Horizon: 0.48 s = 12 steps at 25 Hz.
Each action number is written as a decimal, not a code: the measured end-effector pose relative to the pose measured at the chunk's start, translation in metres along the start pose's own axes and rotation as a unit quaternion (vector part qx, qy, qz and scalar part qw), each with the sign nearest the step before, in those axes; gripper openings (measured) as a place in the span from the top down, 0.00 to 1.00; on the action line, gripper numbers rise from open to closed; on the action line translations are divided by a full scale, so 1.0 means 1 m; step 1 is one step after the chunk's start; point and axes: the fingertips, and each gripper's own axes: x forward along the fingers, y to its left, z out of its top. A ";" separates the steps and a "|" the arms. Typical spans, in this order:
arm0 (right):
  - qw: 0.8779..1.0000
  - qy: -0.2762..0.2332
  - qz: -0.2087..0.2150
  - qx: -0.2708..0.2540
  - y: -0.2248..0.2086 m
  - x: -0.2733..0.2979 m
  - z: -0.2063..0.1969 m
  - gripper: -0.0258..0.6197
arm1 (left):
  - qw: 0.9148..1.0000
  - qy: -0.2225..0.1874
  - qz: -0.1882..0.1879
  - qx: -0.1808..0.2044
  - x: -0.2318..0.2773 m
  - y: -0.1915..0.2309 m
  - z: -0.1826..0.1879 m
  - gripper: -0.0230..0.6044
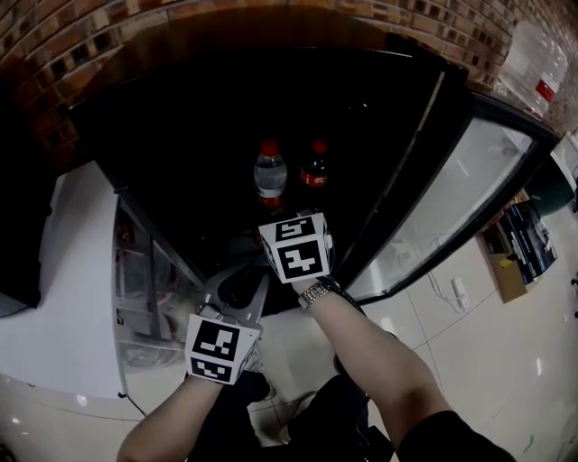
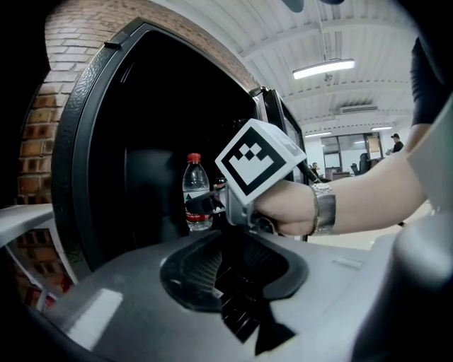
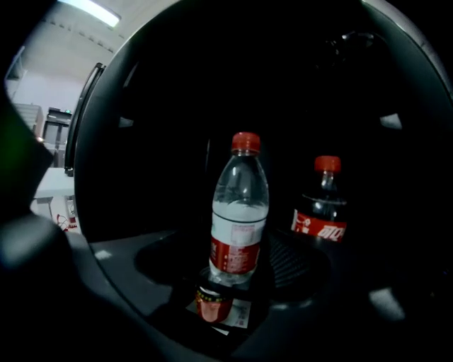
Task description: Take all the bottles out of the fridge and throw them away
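Two bottles stand side by side in the dark open fridge [image 1: 181, 135]. On the left is a clear water bottle [image 1: 270, 171] [image 3: 239, 212] [image 2: 196, 187] with a red cap and red label. To its right is a dark cola bottle [image 1: 314, 166] [image 3: 322, 208]. My right gripper [image 1: 291, 217] [image 2: 202, 205] [image 3: 233, 293] reaches into the fridge, open, with the water bottle's base just ahead of its jaws. No pad presses on the bottle. My left gripper [image 1: 238, 287] [image 2: 230, 272] hangs back outside the fridge, lower left, with nothing in the hollow between its jaws.
The glass fridge door [image 1: 452, 203] stands swung open at the right. A brick wall [image 1: 81, 27] frames the fridge. A white counter [image 1: 54, 298] lies at the left. Boxes [image 1: 519, 244] sit on the tiled floor at the far right.
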 end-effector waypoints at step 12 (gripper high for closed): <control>1.000 0.010 -0.009 0.007 -0.008 0.035 -0.001 0.48 | 1.000 0.008 -0.002 -0.007 0.011 0.015 -0.010 0.82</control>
